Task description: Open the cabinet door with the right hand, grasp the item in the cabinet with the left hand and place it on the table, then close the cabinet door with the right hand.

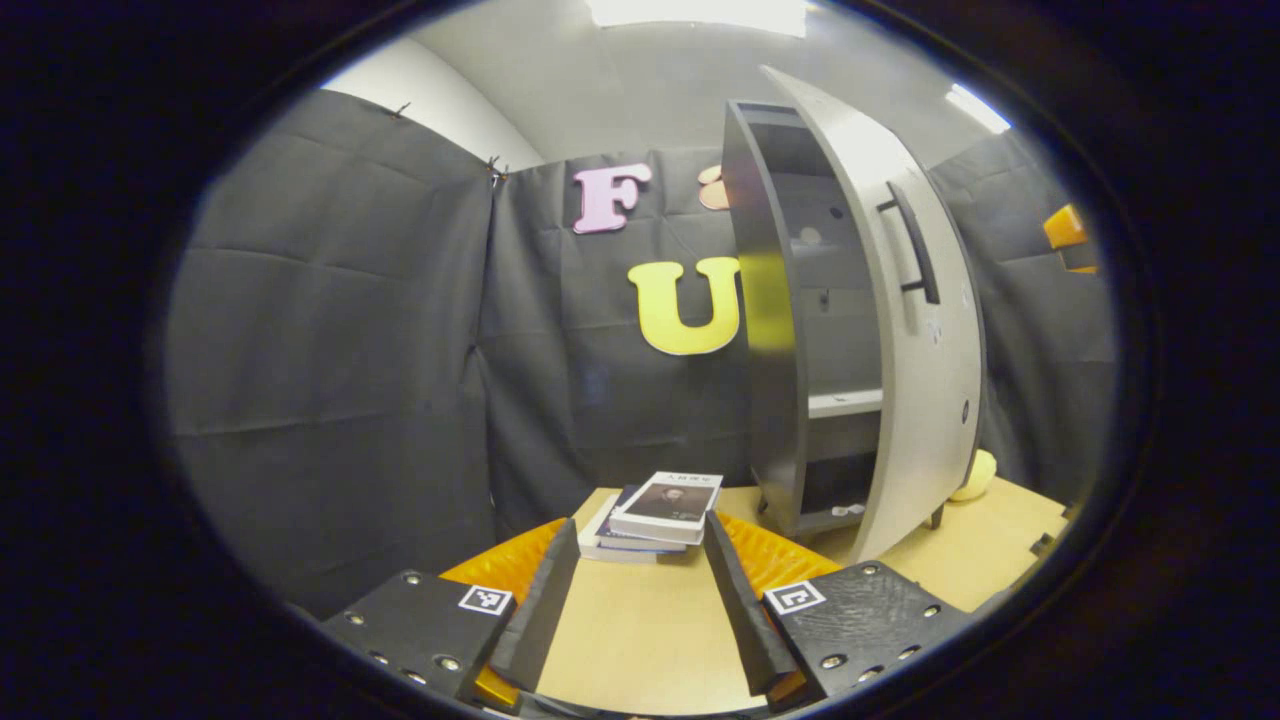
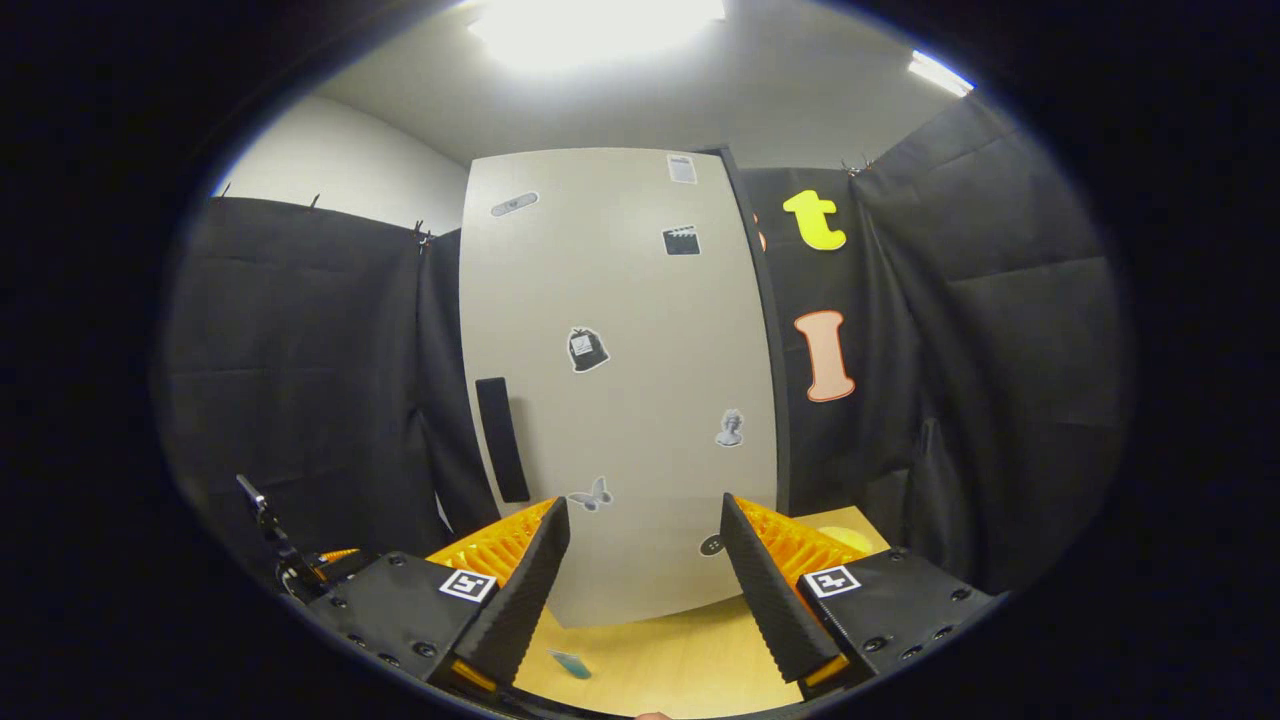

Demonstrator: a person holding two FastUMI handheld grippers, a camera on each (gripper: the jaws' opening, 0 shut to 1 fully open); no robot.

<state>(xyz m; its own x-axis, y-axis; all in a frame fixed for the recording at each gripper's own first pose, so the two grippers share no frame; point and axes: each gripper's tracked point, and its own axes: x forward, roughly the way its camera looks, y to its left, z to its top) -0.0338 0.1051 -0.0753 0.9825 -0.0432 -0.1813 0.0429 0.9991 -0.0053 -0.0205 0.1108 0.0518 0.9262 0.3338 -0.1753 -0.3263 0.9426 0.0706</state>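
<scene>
In the left gripper view a stack of books point(image 1: 655, 515) lies on the wooden table point(image 1: 640, 630), right at the tips of my left gripper point(image 1: 640, 525). That gripper is open and its fingers are not pressing on the stack. To the right stands the cabinet point(image 1: 775, 330), with dark shelves showing behind its pale door point(image 1: 925, 380), which is swung open. The door handle point(image 1: 912, 245) is black. In the right gripper view the door point(image 2: 620, 380) faces me close up, with its handle point(image 2: 500, 440) at the left. My right gripper point(image 2: 644, 503) is open just in front of the door, holding nothing.
A yellow rounded object point(image 1: 977, 475) sits on the table behind the door. A small white thing point(image 1: 848, 510) lies on the cabinet's bottom shelf. A small blue item point(image 2: 570, 662) lies on the table point(image 2: 680, 660) below the door. Black cloth walls close in the booth.
</scene>
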